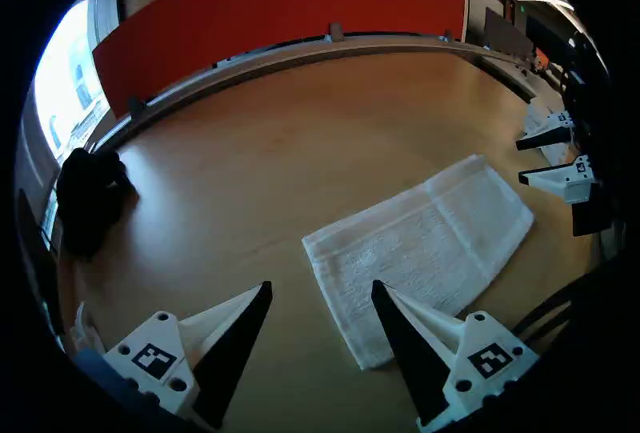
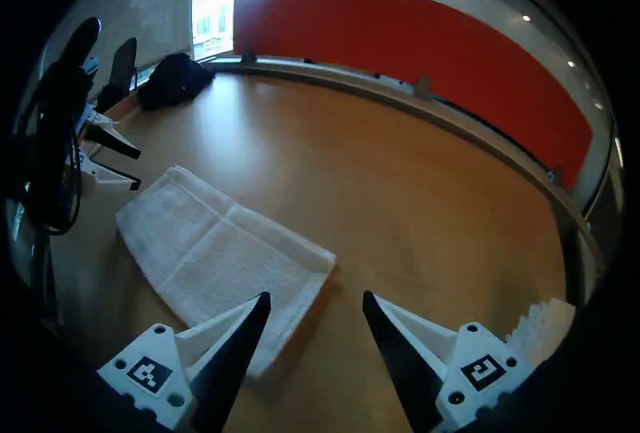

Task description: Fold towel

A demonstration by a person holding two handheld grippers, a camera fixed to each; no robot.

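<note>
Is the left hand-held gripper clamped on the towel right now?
No: the left hand-held gripper is open, and the towel lies flat, unclamped.

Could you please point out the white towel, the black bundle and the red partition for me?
white towel (image 1: 424, 245), left gripper view, middle of its top surface.
black bundle (image 2: 174, 79), right gripper view, its centre.
red partition (image 1: 280, 13), left gripper view, middle of its face.

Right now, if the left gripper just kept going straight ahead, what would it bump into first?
Probably the white towel: its near corner lies just ahead of the left gripper on the table. Depth is hard to judge.
</note>
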